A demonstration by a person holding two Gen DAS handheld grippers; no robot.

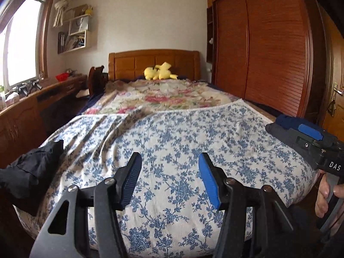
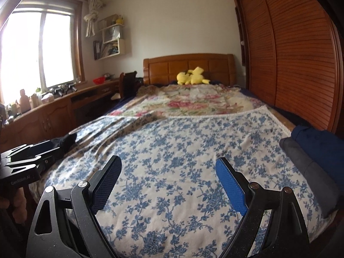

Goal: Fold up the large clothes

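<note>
Both claws hang empty above the foot of the bed (image 2: 286, 124), and nothing is between either pair of pads. The left claw (image 1: 169, 178) stands about half spread; the right claw (image 2: 168, 185) is spread wide. Under them lies a blue-flowered white cloth (image 1: 182, 133), mostly flat, with wrinkles running toward its left far corner and a scalloped far hem that meets a pink floral bedspread (image 1: 163, 94).

The clothes sit at the two sides. A crumpled black garment (image 1: 32, 167) lies at the left edge of the bed, just beside the left claw, and on the right edge sits a stack of already folded pieces — a grey one (image 2: 301, 157) with a navy one (image 2: 318, 144) on it. My judgement is that the step in hand is fetching the black garment and spreading it on the open middle of the cloth.

To do that well, the left claw should take the garment by an edge or seam, not a bunched handful, and lift it high enough to let it hang out. The right claw should then find a matching edge — shoulder to shoulder, or waistband corner to corner — so the piece goes down flat, clear of the folded stack. The wrinkled corner of the cloth is best avoided as a folding spot.

Readable writing: white letters "DAS" on the right gripper's body (image 1: 334, 166) in the left wrist view, and "GenRobot.AI" on the left gripper's body (image 2: 22, 180) in the right wrist view. I read no other label.
</note>
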